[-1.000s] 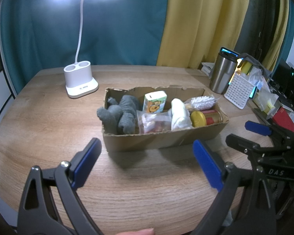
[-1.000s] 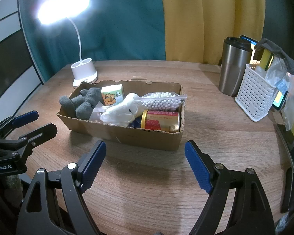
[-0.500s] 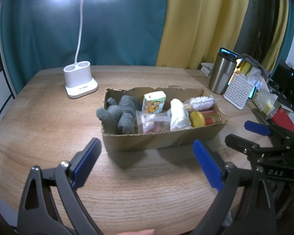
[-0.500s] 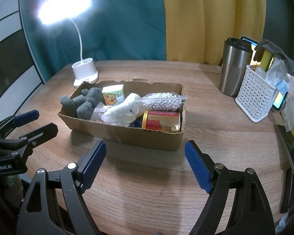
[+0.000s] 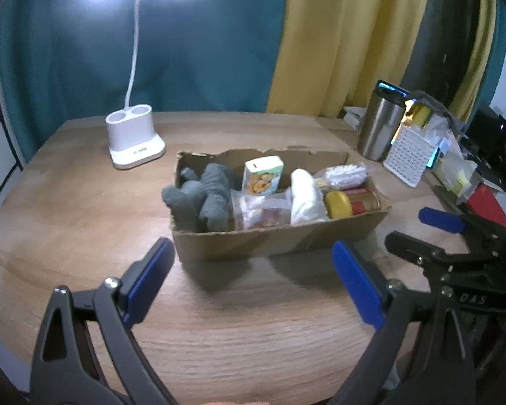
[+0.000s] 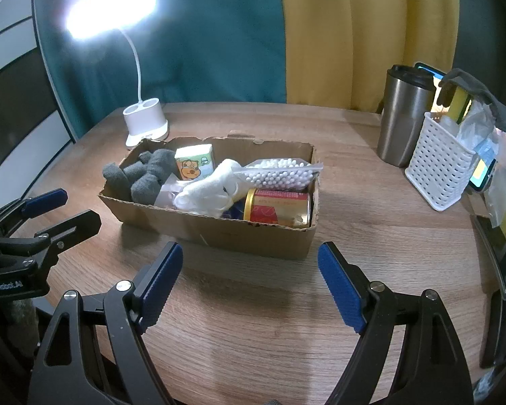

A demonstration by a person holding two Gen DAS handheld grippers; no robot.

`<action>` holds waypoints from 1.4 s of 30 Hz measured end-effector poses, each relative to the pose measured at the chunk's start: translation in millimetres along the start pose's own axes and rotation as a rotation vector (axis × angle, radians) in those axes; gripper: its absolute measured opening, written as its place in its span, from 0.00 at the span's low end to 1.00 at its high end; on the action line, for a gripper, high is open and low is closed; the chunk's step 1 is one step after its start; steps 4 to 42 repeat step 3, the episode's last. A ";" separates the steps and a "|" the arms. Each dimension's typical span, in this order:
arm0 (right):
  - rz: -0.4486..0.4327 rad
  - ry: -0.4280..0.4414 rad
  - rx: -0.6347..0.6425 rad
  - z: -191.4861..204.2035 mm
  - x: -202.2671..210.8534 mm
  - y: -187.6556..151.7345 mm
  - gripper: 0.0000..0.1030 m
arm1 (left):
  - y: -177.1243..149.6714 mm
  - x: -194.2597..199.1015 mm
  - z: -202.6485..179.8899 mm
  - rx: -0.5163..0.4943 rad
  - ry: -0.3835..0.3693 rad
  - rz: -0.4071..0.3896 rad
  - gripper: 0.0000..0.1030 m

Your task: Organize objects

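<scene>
A cardboard box (image 5: pixel 273 241) (image 6: pixel 219 229) sits mid-table. It holds a grey cloth (image 5: pixel 199 199) (image 6: pixel 141 175), a small juice carton (image 5: pixel 262 175) (image 6: pixel 195 167), a clear snack bag (image 5: pixel 259 211), a white rolled cloth (image 5: pixel 305 195) (image 6: pixel 212 192), a bag of cotton swabs (image 5: pixel 344 173) (image 6: pixel 280 175) and a red-gold can (image 5: pixel 352 200) (image 6: pixel 280 207). My left gripper (image 5: pixel 253 281) is open and empty in front of the box. My right gripper (image 6: pixel 249 283) is open and empty, also in front of it.
A lit white desk lamp (image 5: pixel 135 138) (image 6: pixel 146 128) stands at the back left. A steel tumbler (image 5: pixel 381 128) (image 6: pixel 404 118) and a white perforated basket (image 5: pixel 410 158) (image 6: pixel 442 168) with items stand at the right. More clutter lies along the right table edge.
Both grippers have drifted slightly; the box sits a little differently in each view. Both stay open and empty.
</scene>
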State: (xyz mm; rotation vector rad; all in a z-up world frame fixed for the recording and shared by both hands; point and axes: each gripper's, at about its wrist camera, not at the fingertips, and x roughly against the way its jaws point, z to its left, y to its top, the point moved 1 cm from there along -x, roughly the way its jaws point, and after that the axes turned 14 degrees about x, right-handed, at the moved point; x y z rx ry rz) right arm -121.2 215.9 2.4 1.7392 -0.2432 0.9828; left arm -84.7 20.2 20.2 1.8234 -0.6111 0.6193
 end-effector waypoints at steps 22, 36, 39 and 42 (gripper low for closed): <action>0.006 0.001 -0.005 -0.3 -1.4 -0.5 0.82 | 0.9 -2.9 0.6 -0.001 0.000 0.007 0.93; 0.006 0.001 -0.005 -0.3 -1.4 -0.5 0.82 | 0.9 -2.9 0.6 -0.001 0.000 0.007 0.93; 0.006 0.001 -0.005 -0.3 -1.4 -0.5 0.82 | 0.9 -2.9 0.6 -0.001 0.000 0.007 0.93; 0.006 0.001 -0.005 -0.3 -1.4 -0.5 0.82 | 0.9 -2.9 0.6 -0.001 0.000 0.007 0.93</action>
